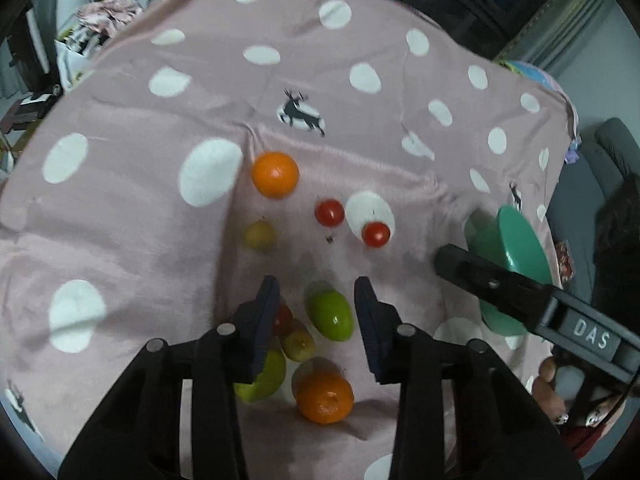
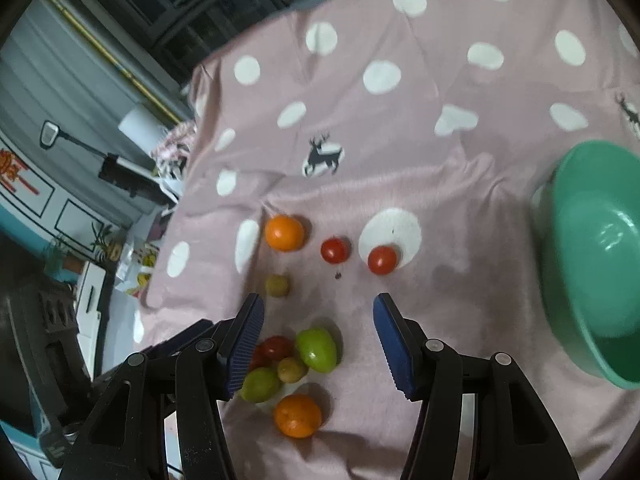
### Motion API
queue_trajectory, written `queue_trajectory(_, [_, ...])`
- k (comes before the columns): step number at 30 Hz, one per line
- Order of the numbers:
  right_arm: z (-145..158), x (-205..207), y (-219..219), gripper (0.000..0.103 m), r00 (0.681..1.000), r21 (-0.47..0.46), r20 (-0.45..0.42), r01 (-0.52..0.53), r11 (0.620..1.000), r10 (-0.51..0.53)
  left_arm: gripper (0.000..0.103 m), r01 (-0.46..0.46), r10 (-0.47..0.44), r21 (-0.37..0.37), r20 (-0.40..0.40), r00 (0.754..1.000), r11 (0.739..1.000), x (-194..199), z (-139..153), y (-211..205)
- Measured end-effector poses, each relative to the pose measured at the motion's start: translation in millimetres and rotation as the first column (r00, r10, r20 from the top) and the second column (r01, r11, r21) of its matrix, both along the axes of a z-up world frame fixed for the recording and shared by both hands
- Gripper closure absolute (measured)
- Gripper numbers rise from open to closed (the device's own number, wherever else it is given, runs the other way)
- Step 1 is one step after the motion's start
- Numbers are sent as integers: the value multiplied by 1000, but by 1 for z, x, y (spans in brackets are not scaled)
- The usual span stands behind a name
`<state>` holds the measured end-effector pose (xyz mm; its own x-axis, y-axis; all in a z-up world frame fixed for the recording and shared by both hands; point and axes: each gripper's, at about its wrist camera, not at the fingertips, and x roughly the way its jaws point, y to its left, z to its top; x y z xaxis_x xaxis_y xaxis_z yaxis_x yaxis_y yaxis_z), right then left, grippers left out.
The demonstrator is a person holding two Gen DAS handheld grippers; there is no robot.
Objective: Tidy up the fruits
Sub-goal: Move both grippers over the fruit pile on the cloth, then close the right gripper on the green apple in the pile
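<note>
1. The fruits lie loose on a pink polka-dot cloth that covers the bench, none of them in the green bowl yet. I judge the sorting has barely begun.
2. The left hand-held gripper hovers above the near cluster with its jaws part-spread and nothing between the pads. A green fruit lies on the cloth beneath the gap, so this looks like the piece it is lining up on.
3. The right hand-held gripper also stands spread and empty, wider than the left, hanging over the same cluster. The bowl sits well off to its right.
4. The cluster is tight: a second green fruit, a small yellowish fruit and a dark red fruit touch or nearly touch one another, with an orange just beside them. Closing on one piece is likely to nudge its neighbours.
5. Farther out, and easier to reach singly, are another orange, two red tomatoes and a lone yellowish fruit.
6. In the left wrist view the right gripper's body crosses in front of the bowl, so the two tools could crowd each other over the pile.
</note>
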<state>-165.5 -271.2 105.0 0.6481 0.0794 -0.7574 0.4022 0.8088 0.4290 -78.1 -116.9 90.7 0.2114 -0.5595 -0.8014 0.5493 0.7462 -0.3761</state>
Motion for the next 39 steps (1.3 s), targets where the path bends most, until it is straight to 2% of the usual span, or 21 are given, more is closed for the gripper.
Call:
queue_trajectory(5, [-27, 1, -4, 45, 999, 89, -45, -26, 996, 30, 73, 68, -66, 25, -71, 995, 997, -8, -28, -18])
queue_trajectory(7, [-35, 4, -3, 60, 996, 91, -71, -48, 995, 55, 73, 81, -78, 37, -80, 994, 996, -11, -34, -25])
queue_trajectory(8, [-41, 5, -2, 62, 994, 104, -85, -58, 993, 67, 73, 88, -84, 43, -82, 993, 995, -14, -36, -26])
queue_trajectory(12, [-61, 12, 1, 62, 989, 182, -114, -71, 981, 93, 73, 97, -94, 47, -63, 994, 994, -18, -37, -27])
queue_trajectory(15, [-68, 17, 8, 62, 983, 206, -124, -106, 973, 133, 75, 100, -97, 49, -67, 993, 994, -19, -42, -28])
queue_trajectory(19, [-76, 23, 11, 62, 981, 216, -137, -105, 971, 137, 79, 98, -92, 57, -100, 991, 994, -16, -51, -28])
queue_trajectory(23, [-83, 26, 11, 62, 977, 202, -161, -105, 974, 139, 84, 107, -102, 65, -84, 991, 992, -17, -54, -32])
queue_trajectory(29, [-89, 26, 8, 69, 978, 201, -158, -101, 974, 133, 87, 125, -119, 51, -102, 988, 991, -16, -58, -39])
queue_trajectory(39, [-88, 27, 12, 71, 982, 171, -131, -111, 979, 134, 91, 136, -134, 32, -50, 990, 990, -19, -54, -41])
